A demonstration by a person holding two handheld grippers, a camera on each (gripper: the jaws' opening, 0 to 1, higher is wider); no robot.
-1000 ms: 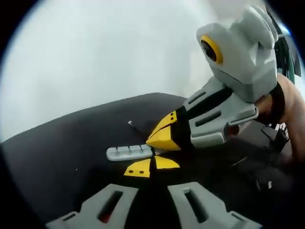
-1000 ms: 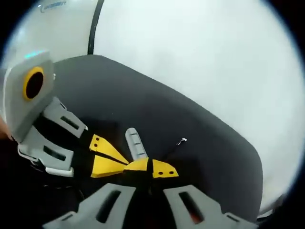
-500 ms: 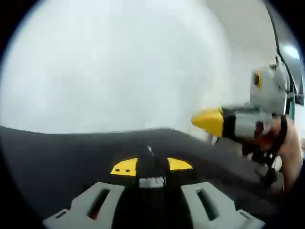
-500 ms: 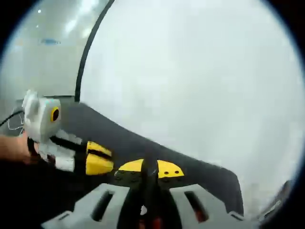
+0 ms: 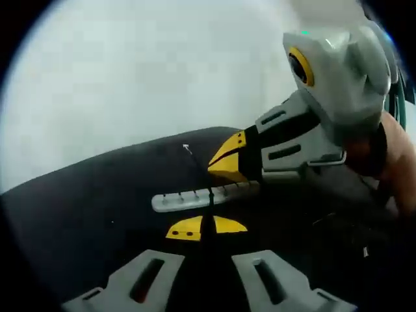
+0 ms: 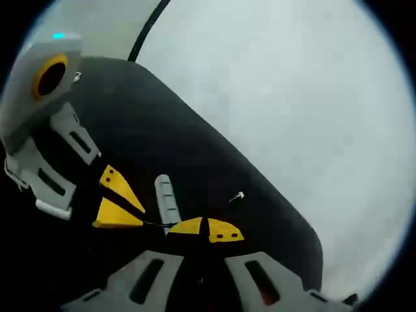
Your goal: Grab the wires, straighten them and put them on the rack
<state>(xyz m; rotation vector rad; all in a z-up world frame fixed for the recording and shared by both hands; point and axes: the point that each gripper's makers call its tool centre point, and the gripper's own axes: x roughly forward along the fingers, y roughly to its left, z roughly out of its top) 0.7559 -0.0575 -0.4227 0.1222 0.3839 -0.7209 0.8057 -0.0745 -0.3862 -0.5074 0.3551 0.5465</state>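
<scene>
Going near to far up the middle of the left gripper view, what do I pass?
left gripper, shut on the wire → grey rack → wire's free tip → far edge of the black table → pale wall.

Left gripper (image 5: 207, 228) and right gripper (image 6: 203, 229) both have jaws pressed together (yellow tips meeting), the two grippers nearly touching.

A black table (image 5: 84, 208) carried a grey slotted rack (image 5: 195, 197), lying just ahead of the left gripper's (image 5: 207, 228) tips.
</scene>
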